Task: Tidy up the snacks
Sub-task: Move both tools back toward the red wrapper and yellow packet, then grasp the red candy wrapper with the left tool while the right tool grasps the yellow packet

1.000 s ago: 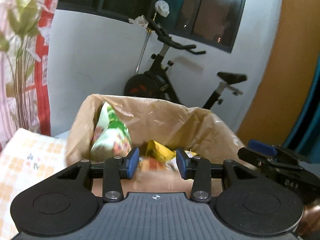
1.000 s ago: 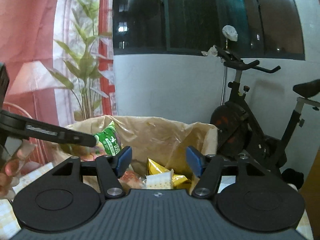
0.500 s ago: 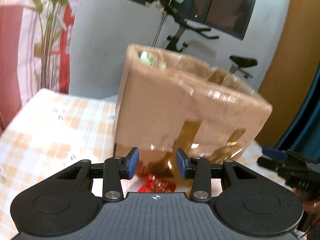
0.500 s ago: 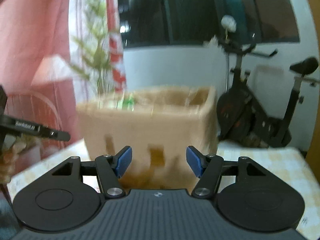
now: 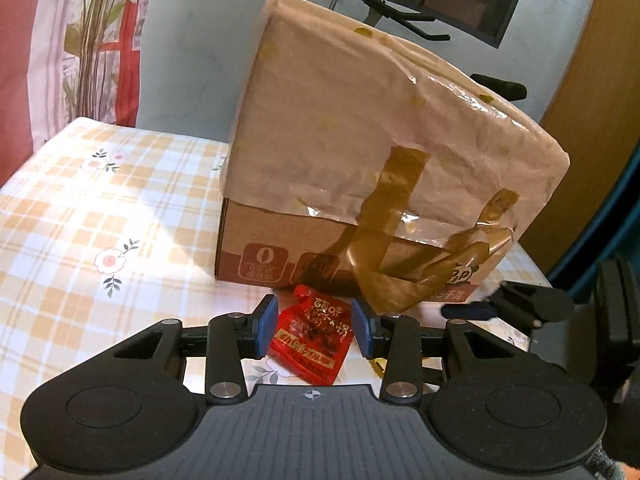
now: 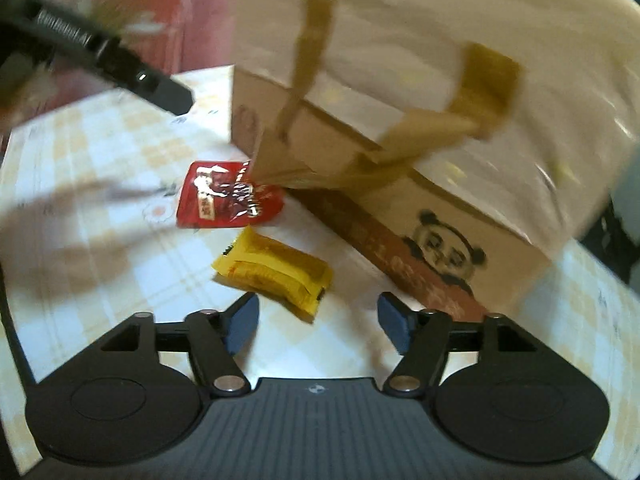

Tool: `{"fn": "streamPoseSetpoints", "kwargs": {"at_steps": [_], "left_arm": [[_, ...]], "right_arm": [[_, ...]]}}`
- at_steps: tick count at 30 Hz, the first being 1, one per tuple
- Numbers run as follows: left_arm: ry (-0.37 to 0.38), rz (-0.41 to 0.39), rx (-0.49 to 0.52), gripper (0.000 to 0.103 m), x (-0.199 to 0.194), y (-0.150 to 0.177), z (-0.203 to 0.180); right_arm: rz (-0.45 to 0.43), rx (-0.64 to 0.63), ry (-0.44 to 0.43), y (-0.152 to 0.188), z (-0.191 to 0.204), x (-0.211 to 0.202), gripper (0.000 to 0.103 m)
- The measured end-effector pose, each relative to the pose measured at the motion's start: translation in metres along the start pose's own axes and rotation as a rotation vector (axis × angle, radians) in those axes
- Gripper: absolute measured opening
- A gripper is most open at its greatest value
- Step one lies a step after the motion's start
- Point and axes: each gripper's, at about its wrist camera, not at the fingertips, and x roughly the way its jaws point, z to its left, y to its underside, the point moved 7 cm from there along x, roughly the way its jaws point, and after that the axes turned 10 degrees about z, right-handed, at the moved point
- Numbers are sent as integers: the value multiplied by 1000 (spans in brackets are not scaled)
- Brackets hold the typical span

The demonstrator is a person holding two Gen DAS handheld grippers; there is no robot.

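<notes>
The left gripper [image 5: 314, 330] is spread, its 2 pads flanking a red packet [image 5: 312, 336] without pressing it. The right gripper [image 6: 318, 320] has just been opening; a yellow packet [image 6: 272, 272] lies just ahead, beside the box [image 6: 440, 224].

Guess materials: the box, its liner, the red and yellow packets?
Box: matte brown cardboard, printed panels. Liner: thin translucent plastic, crinkled and glossy, held by brown tape. Red packet: glossy plastic film, likely laminated; highlights show. Yellow packet: shiny film wrapper with crimped ends; blur leaves it uncertain.
</notes>
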Motion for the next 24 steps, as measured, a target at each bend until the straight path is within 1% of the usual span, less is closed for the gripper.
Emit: {"fn": "streamPoseSetpoints", "kwargs": {"at_steps": [4,7,11,12,13,14,15,16,17,18,20,24], "left_arm": [[2,2,-9,42,0,0,2],[3,4,-13,42,1,1,5],[2,9,-17,42,3,2,5],[2,10,-17,42,4,2,5],[2,11,-17,42,4,2,5],[2,14,-14,42,6,2,5],[4,18,-9,42,7,3,5],[6,22,-2,42,9,4,4],[5,29,8,43,12,5,4],[-2,41,22,43,15,7,3],[-21,61,39,44,23,12,3],[-45,90,73,51,39,13,2]], "right_arm": [[8,-47,-52,-10,10,12,73],[5,-61,-75,-19,16,21,73],[14,-2,-138,-24,15,30,72],[17,28,-163,-24,14,32,69],[17,57,-191,-23,14,34,63],[10,80,-205,-21,14,32,62],[4,94,-206,-19,14,30,58],[-3,108,-212,-17,15,27,50],[-10,124,-224,-15,15,24,46],[-16,144,-235,-12,14,20,38],[-31,187,-216,-5,13,15,37],[-99,308,-121,13,2,3,36]]}}
